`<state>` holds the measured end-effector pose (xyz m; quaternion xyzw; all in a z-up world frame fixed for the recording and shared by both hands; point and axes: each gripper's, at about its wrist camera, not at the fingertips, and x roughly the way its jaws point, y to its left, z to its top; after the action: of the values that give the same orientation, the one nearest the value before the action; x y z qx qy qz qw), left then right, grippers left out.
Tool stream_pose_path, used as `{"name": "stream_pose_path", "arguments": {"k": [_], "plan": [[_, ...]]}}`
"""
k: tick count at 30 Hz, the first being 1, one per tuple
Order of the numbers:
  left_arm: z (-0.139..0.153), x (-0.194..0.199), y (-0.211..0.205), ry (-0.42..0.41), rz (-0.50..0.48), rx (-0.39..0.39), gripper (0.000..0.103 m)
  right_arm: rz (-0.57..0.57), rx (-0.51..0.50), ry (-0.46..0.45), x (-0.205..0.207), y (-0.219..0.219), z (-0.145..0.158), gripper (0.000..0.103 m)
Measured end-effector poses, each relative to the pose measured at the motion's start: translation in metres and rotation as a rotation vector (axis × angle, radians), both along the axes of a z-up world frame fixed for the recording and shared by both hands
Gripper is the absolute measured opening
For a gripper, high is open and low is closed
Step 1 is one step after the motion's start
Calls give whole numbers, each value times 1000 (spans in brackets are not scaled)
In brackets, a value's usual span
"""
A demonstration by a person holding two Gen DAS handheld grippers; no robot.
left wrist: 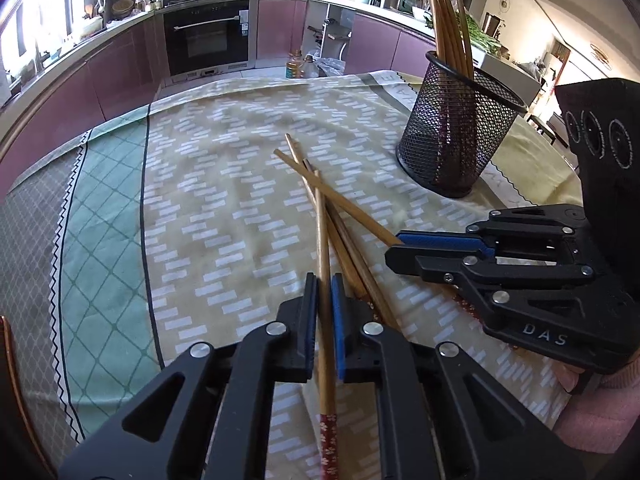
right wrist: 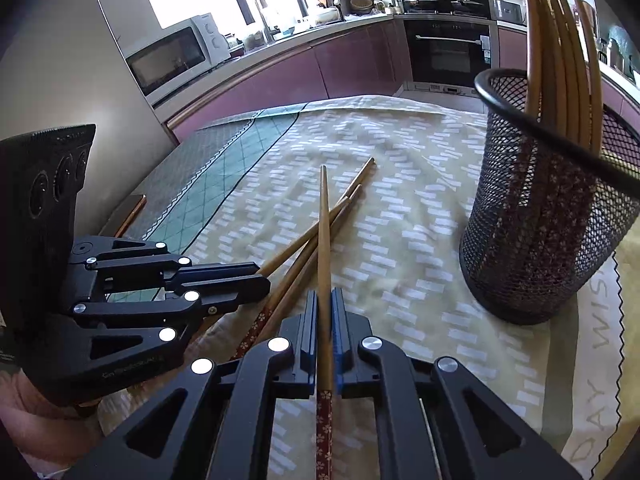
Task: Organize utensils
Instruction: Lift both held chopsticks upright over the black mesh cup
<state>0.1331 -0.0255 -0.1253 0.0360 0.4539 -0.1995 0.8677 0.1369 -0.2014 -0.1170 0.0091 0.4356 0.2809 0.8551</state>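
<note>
**Bamboo in both grips, holder waiting**

Bamboo chopsticks [left wrist: 352, 248] crossed in a loose pile on the patterned tablecloth [left wrist: 224, 208], thin tips fanned away, red flowered ends toward the grippers — probably why both grips land low on the shaft, where the sticks can be picked singly. Left gripper [left wrist: 324, 312] clenched on one chopstick [left wrist: 325, 264], blue pads pinching it just above the red end; shaft running straight out along the fingers. Right gripper [right wrist: 325, 320] clamped likewise on its own chopstick [right wrist: 324, 248], which lies across the top of the others in the right wrist view.

Black mesh holder [right wrist: 548, 220] upright on the cloth to the right of the pile, near but apart from it, already carrying several chopsticks [right wrist: 560, 40] that lean against its rim — the likely place for these two as well.

Both grippers angled steeply down toward the table, side by side and close, each visible in the other's camera. Right one turned on its side in the left view, jaws stacked. Whether either held stick is off the cloth yet: not clear.
</note>
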Motion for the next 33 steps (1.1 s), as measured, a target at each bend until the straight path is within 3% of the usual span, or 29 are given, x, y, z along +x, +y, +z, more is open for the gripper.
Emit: {"name": "stream_pose_path", "arguments": {"k": [19, 33], "plan": [[51, -19, 12, -111, 9, -88, 8, 2, 72, -166, -21, -21, 51, 6], [78, -25, 16, -151, -17, -138, 8, 2, 97, -220, -27, -38, 60, 6]]}}
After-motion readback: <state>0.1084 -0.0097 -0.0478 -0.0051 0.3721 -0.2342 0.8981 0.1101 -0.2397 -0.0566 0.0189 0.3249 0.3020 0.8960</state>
